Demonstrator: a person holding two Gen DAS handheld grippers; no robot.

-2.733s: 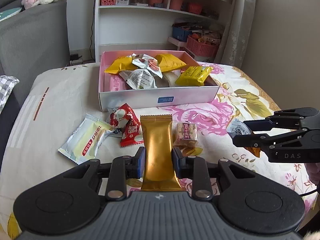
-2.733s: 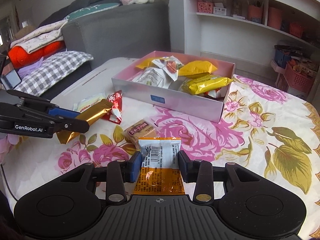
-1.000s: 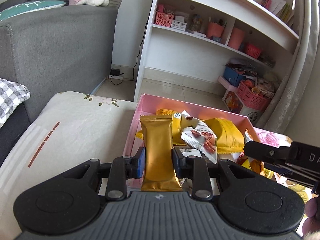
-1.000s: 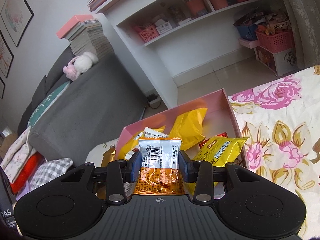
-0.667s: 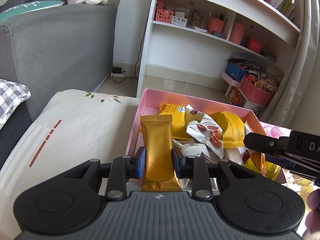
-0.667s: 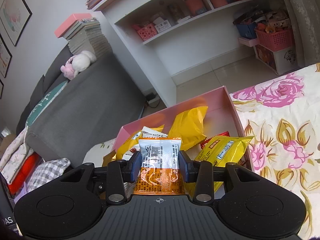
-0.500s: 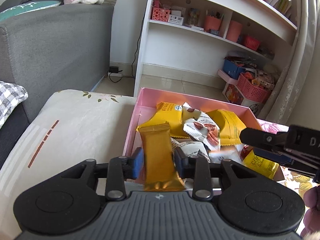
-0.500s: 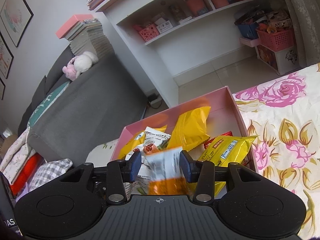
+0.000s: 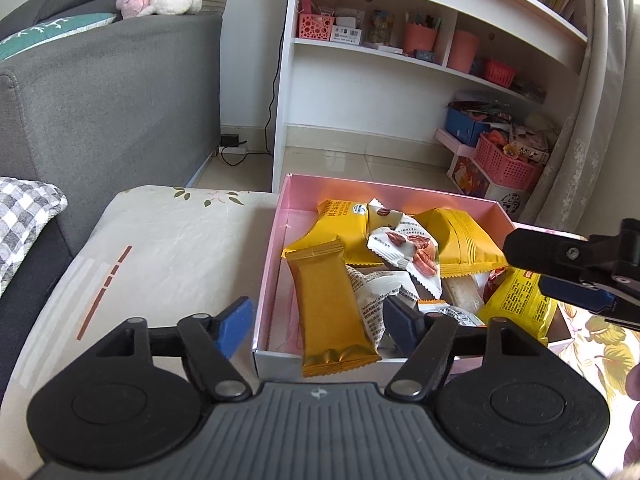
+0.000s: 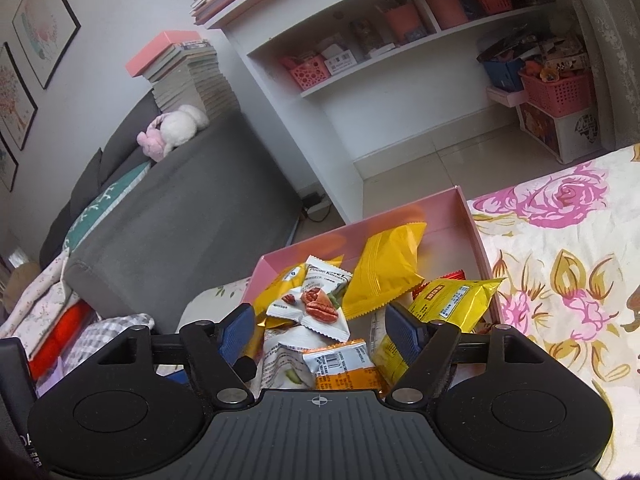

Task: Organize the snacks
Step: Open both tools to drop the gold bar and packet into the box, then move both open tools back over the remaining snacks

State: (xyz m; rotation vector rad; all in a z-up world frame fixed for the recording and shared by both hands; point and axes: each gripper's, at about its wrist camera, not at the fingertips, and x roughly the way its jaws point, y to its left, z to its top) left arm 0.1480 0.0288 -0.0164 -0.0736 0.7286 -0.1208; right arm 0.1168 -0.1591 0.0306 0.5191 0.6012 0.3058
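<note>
Two claws were spreading over the pink box (image 9: 276,240): the gold packet (image 9: 332,308) lay free between the left claw (image 9: 318,320) jaws, the orange packet (image 10: 344,368) below the right claw (image 10: 320,330).

One pink box (image 9: 276,264) holds the snacks. In it lie one gold bar packet (image 9: 330,304), three yellow packets (image 9: 460,240), two white nut packets (image 9: 404,248) and one orange-and-white packet (image 10: 344,368); others beneath are too hidden to count. Two grippers show, each with two blue fingers (image 9: 236,320).
</note>
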